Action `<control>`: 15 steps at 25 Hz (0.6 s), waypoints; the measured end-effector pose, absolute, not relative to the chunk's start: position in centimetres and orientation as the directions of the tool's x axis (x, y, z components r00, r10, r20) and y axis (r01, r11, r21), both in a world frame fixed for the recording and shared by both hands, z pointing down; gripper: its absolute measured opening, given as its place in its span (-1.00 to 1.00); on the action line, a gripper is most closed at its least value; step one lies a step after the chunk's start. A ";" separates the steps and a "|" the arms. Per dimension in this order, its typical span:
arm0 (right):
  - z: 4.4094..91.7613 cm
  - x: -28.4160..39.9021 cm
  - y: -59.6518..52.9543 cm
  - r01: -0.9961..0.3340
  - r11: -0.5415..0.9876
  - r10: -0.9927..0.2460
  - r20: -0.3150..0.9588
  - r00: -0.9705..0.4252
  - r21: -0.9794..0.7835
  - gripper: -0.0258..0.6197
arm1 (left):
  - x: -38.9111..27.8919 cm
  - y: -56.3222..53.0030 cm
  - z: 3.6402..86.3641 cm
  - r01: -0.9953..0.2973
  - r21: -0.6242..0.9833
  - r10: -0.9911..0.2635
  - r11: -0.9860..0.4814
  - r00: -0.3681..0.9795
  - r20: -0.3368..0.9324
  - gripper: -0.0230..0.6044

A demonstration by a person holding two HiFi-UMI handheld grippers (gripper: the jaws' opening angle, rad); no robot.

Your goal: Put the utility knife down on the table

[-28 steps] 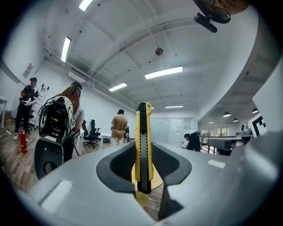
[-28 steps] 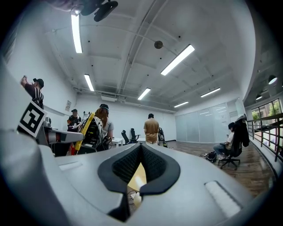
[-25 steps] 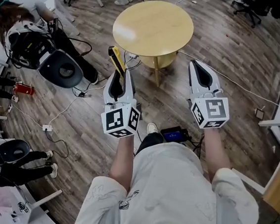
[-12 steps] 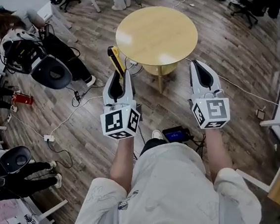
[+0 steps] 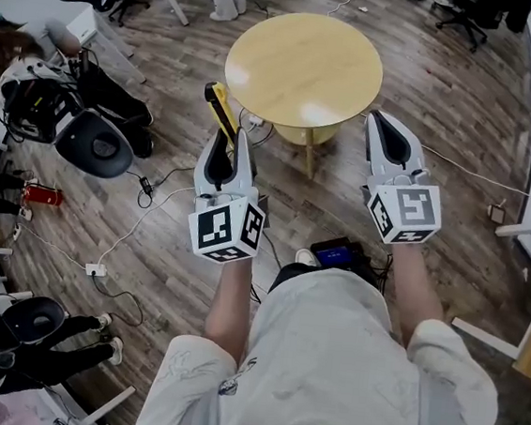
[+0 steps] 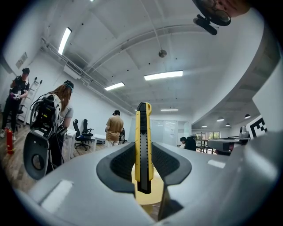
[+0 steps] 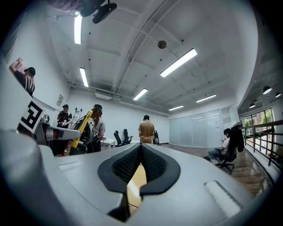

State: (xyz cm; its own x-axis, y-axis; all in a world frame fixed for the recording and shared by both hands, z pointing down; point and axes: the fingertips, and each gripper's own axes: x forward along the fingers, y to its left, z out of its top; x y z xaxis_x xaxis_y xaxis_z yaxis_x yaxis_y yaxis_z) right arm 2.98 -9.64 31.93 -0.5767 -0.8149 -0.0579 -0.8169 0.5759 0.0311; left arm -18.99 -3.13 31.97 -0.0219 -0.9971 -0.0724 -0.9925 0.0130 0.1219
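The utility knife [image 6: 142,145] is long and slim, with a yellow body, a black ribbed strip along its middle and black ends. It stands upright between the two jaws of the left gripper [image 5: 229,137], which press on its lower part, so most of the body rises above them. In the head view its upper end is near the left front rim of the table [image 5: 305,65], but over the floor and apart from the table. The table is round, with a light wooden top and legs below, and it stands on the wooden floor.
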 end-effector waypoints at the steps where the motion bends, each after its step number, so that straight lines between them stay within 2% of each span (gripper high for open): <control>1: 31.9 3.0 -9.5 -0.819 0.573 -0.817 -0.058 -0.574 0.033 -0.91 | -18.9 -3.1 32.0 -0.993 0.121 -0.997 0.009 -0.018 -0.072 -0.50; 15: 32.6 3.6 -10.3 -0.837 0.547 -0.836 -0.032 -0.547 0.014 -0.91 | -18.9 -4.1 31.2 -0.994 0.105 -0.998 -0.017 0.009 -0.069 -0.51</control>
State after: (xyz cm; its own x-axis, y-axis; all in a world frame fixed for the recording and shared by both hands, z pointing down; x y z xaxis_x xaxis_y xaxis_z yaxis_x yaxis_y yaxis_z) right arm 3.56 -10.33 32.56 -0.5475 -0.8362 -0.0319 -0.8368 0.5473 0.0140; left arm -18.92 -4.10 31.18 0.0093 -0.9976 -0.0688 -0.9943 -0.0165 0.1052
